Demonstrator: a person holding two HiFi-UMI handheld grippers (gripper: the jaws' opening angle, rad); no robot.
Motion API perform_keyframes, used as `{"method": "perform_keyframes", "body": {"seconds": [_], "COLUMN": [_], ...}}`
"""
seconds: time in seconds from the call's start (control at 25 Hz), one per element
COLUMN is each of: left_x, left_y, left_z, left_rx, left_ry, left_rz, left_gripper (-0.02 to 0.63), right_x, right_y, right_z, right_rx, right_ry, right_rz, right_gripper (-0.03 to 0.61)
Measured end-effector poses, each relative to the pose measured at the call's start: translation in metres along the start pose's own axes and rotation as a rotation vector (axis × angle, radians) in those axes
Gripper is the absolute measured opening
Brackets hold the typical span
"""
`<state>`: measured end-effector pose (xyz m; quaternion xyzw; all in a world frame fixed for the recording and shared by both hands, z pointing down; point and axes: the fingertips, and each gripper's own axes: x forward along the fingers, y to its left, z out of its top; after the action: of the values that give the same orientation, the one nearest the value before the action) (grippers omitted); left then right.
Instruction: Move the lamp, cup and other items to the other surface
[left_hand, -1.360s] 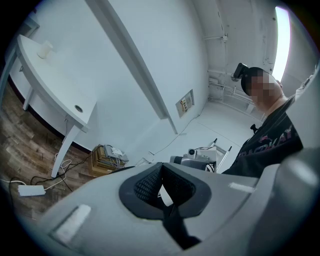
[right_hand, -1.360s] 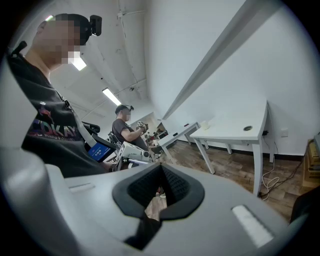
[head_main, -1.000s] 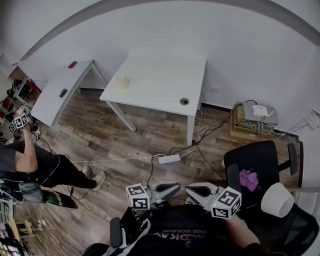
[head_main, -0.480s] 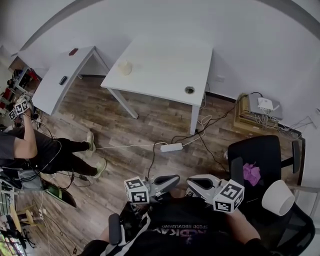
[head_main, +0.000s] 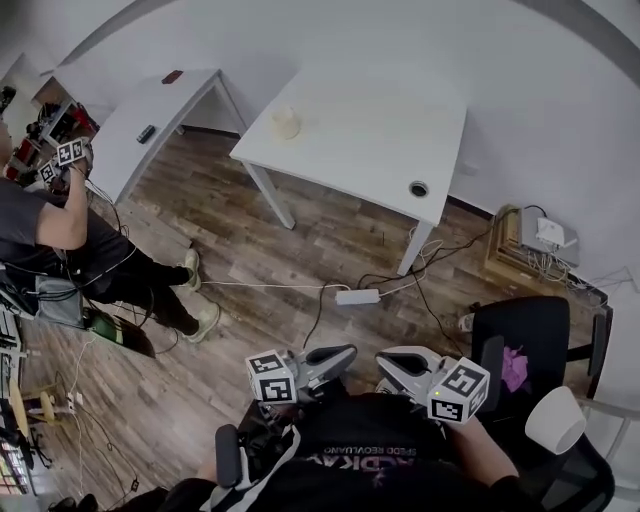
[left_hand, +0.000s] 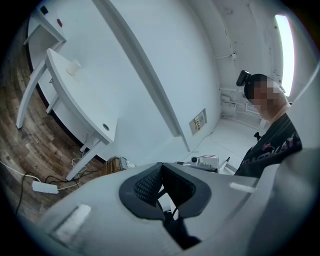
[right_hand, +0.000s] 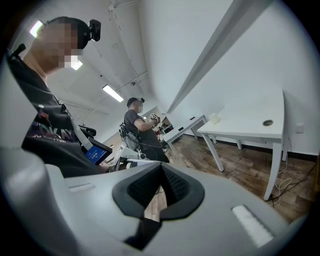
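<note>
Cream cup (head_main: 286, 122) stands upright, mouth up, on the white table (head_main: 380, 150) near its left end; a cable hole (head_main: 419, 188) marks the other end. At lower right the lamp (head_main: 555, 420) shows only its white shade, beside a black chair (head_main: 520, 330) that carries a purple cloth (head_main: 517, 368). I cannot tell the lamp's tilt. To the left, just beside the first, stands a second table (head_main: 150, 110) with a small dark thing (head_main: 146, 133) on it. On the wood floor in front of the tables lie a power strip (head_main: 357, 297) and cables, and another person (head_main: 60, 230) is at the left. Close to the body, the left gripper (head_main: 345, 352) and right gripper (head_main: 385, 358) both have jaws together on nothing.
</note>
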<state>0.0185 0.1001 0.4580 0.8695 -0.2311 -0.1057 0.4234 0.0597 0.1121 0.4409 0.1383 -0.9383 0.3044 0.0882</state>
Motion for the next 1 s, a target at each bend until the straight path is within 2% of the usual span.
{"method": "perform_keyframes", "body": {"seconds": [0.24, 0.44, 0.6, 0.8, 1.0], "left_x": [-0.043, -0.085, -0.119, -0.162, -0.197], "left_y": [0.025, 0.060, 0.086, 0.101, 0.110], "left_z": [0.035, 0.071, 0.081, 0.092, 0.103], "left_rx": [0.000, 0.046, 0.005, -0.005, 0.012], "left_ry": [-0.037, -0.057, -0.069, -0.084, -0.139], "left_rz": [0.012, 0.049, 0.063, 0.080, 0.128], "left_gripper": [-0.005, -0.005, -0.005, -0.005, -0.005], "right_x": [0.049, 0.097, 0.136, 0.177, 0.202], "right_y": [0.003, -0.010, -0.020, -0.025, -0.032], "right_z": [0.025, 0.053, 0.063, 0.083, 0.103], "right_rx": [-0.015, -0.011, -0.007, -0.094, -0.168], "right_ry": [-0.019, -0.071, -0.057, -0.028, -0.010], "right_rz": [-0.029, -0.059, -0.094, -0.140, -0.149], "right_gripper": [0.006, 0.012, 0.031, 0.055, 0.061]}}
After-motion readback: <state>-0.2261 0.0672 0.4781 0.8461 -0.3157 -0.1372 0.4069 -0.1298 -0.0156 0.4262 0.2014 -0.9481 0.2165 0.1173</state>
